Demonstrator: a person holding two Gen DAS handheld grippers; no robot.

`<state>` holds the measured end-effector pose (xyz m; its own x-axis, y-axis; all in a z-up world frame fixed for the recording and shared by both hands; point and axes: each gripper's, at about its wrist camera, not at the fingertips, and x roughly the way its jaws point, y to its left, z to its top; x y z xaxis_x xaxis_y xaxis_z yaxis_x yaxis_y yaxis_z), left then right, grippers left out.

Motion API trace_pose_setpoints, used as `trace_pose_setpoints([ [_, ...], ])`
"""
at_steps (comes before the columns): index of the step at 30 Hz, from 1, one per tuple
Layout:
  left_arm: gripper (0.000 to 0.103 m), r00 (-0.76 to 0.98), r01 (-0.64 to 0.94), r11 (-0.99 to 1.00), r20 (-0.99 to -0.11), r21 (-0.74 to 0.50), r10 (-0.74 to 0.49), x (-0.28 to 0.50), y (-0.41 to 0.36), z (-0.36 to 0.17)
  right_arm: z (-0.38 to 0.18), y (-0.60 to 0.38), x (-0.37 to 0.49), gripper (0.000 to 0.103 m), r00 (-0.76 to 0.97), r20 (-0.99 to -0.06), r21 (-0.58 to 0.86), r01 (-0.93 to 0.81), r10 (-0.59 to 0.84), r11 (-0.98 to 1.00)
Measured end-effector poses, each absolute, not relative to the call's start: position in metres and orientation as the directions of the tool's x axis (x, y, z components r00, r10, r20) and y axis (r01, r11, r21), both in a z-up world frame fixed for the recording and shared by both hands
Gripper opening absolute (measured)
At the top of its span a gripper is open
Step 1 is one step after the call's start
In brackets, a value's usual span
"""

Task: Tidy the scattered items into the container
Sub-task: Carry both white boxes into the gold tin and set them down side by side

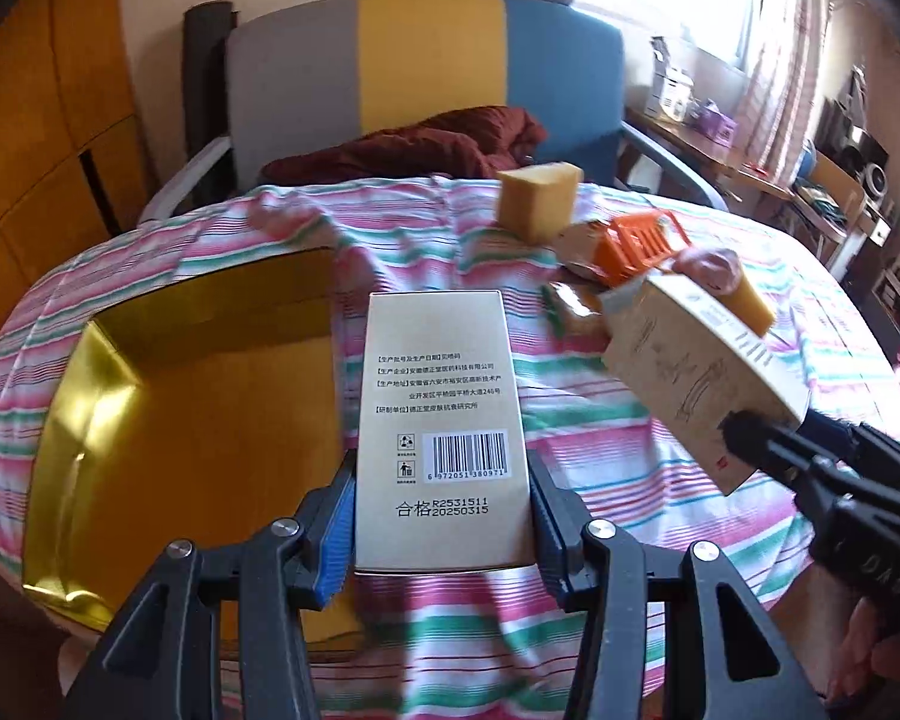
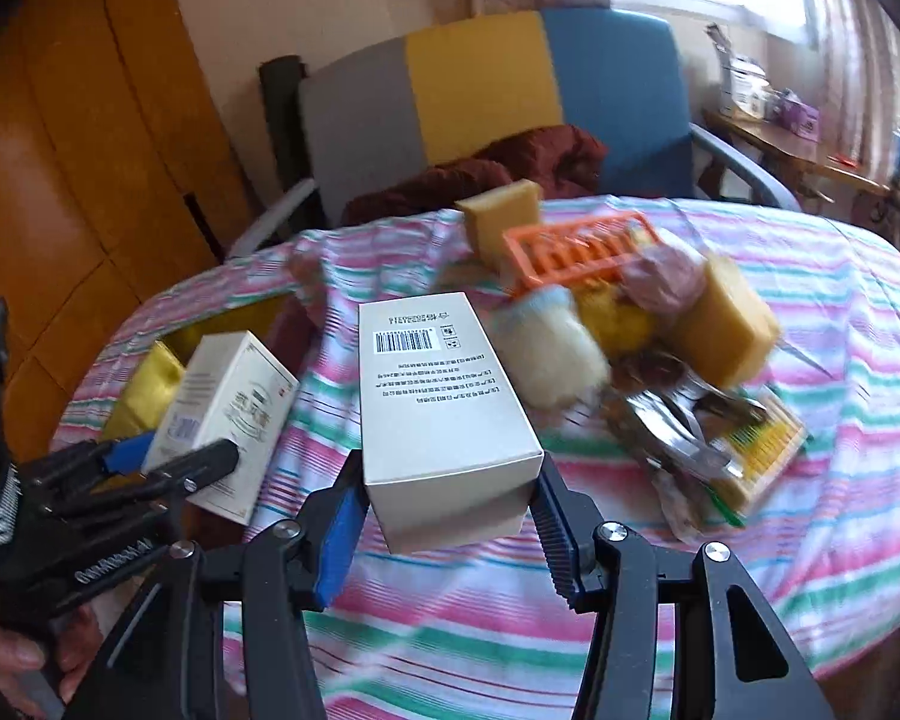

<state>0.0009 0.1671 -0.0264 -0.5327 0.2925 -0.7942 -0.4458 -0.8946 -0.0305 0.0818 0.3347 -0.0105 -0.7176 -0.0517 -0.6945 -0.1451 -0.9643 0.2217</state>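
Cartons gripped over striped cloth

Left hand-held gripper clamps a smooth matte carton just beside the glossy gold container. Right hand-held gripper pinches a second barcoded carton above the cloth-covered surface, near spongy yellow blocks and a slotted orange plastic rack.

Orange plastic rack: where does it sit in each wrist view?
Left wrist view: the orange plastic rack sits right of centre, in the upper half, in the pile.
Right wrist view: the rack sits just right of centre, in the upper half.
Shared landmark: the upright yellow sponge just left of it.
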Motion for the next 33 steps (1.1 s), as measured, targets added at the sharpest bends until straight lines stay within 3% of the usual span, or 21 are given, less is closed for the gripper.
trace_pose_setpoints([
  [12,0.050,-0.536,-0.282,-0.959,-0.826,-0.020,0.175,-0.058,0.079,-0.026,0.000,0.229,-0.017,0.053,-0.666,-0.715,0.250,0.042,-0.214,-0.967],
  [21,0.051,-0.483,-0.191,-0.981,-0.873,0.033,0.065,-0.141,0.015,-0.057,-0.029,0.166,-0.103,0.053,-0.574,-0.787,0.249,0.040,-0.226,-0.968],
  [25,0.051,-0.449,-0.191,-0.980,-0.893,0.062,0.031,-0.179,0.004,-0.077,-0.051,0.141,-0.138,0.057,-0.541,-0.816,0.239,0.006,-0.204,-0.971],
  [28,0.052,-0.400,-0.187,-0.981,-0.916,0.043,0.036,-0.199,-0.004,-0.089,-0.066,0.134,-0.149,0.069,-0.474,-0.839,0.302,0.000,-0.266,-0.953],
  [33,0.052,-0.398,-0.200,-0.980,-0.913,-0.013,0.093,-0.197,-0.019,-0.076,-0.062,0.150,-0.134,0.069,-0.505,-0.794,0.394,-0.003,-0.339,-0.919],
])
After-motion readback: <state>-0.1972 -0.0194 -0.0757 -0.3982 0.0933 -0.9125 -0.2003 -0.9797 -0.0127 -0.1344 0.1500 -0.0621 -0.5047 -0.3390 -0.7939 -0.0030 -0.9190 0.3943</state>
